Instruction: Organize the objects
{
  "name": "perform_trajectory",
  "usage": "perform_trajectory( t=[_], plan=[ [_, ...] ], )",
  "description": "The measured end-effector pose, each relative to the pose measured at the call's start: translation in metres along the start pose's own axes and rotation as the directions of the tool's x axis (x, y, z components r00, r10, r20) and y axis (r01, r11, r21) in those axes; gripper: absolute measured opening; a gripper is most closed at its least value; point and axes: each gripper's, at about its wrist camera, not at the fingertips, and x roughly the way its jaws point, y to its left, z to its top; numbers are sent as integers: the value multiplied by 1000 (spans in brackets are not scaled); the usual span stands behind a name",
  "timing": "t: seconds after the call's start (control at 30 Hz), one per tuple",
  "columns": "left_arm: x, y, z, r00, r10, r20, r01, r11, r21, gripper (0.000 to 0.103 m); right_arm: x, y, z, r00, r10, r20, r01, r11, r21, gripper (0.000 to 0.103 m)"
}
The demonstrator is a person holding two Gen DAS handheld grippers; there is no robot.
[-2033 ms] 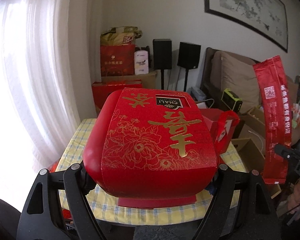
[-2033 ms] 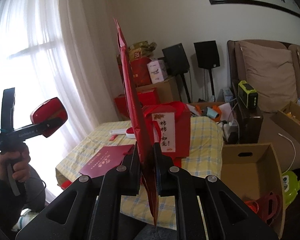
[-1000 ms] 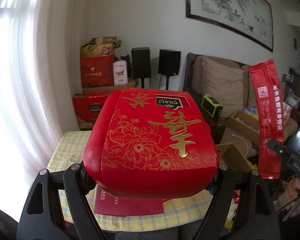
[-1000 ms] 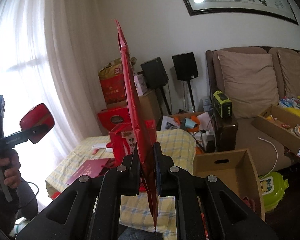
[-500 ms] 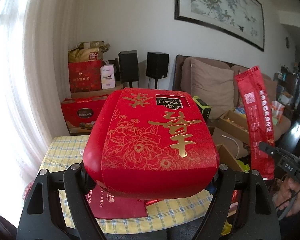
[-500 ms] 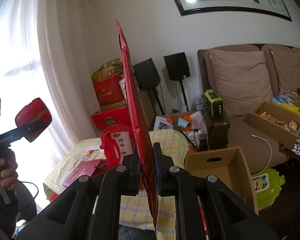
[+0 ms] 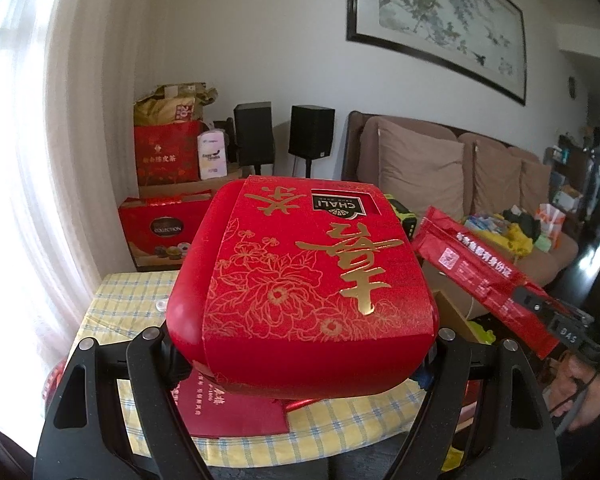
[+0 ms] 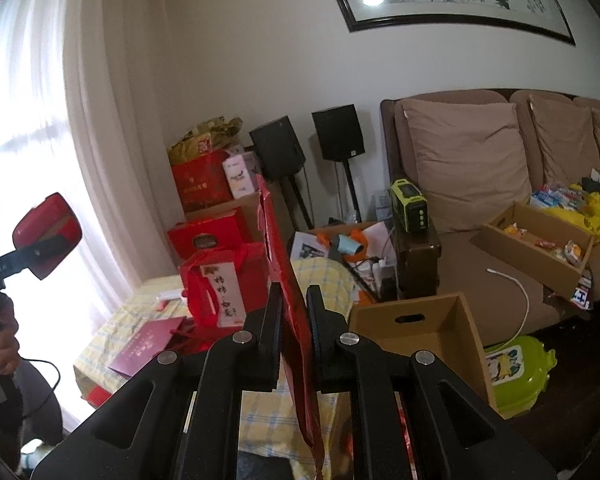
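A big red tea box (image 7: 300,280) with gold flowers and characters fills the left wrist view. My left gripper (image 7: 304,338) is shut on it, one finger on each side, above the table. The right wrist view shows the same box (image 8: 46,236) in that gripper (image 8: 28,258) at the far left. My right gripper (image 8: 294,292) is shut on a long flat red packet (image 8: 284,264), which leans forward. From the left wrist view, this packet (image 7: 472,268) slants with its tip near the box's right side, and the right gripper (image 7: 540,312) clamps its lower end.
A table with a yellow checked cloth (image 8: 332,276) holds a red gift bag (image 8: 220,288) and a dark red booklet (image 8: 148,344). An open cardboard box (image 8: 420,320) stands to the table's right. Behind are red cartons (image 7: 160,232), speakers (image 8: 336,132) and a sofa (image 8: 460,168).
The red packet has tipped from upright to leaning forward, its tip towards the tea box. Both views have swung, showing more of the sofa. Both grips hold.
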Motion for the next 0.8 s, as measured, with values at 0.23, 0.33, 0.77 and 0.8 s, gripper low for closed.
perform_trajectory(
  t=[0.23, 0.33, 0.77, 0.8],
  plan=[
    [5, -15, 0, 999, -35, -12, 35, 999, 22, 79, -1, -10, -1, 1000, -22, 1, 22, 1000, 17, 10],
    [8, -19, 1, 998, -51, -20, 52, 998, 20, 79, -4, -15, 0, 999, -34, 6, 33, 999, 23, 10],
    [9, -69, 13, 989, -148, -19, 149, 987, 67, 79, -12, -29, 4, 997, -68, 22, 67, 997, 37, 10],
    [10, -72, 13, 988, -153, -22, 154, 986, 70, 79, -13, -29, 4, 997, -69, 22, 68, 997, 38, 10]
  ],
)
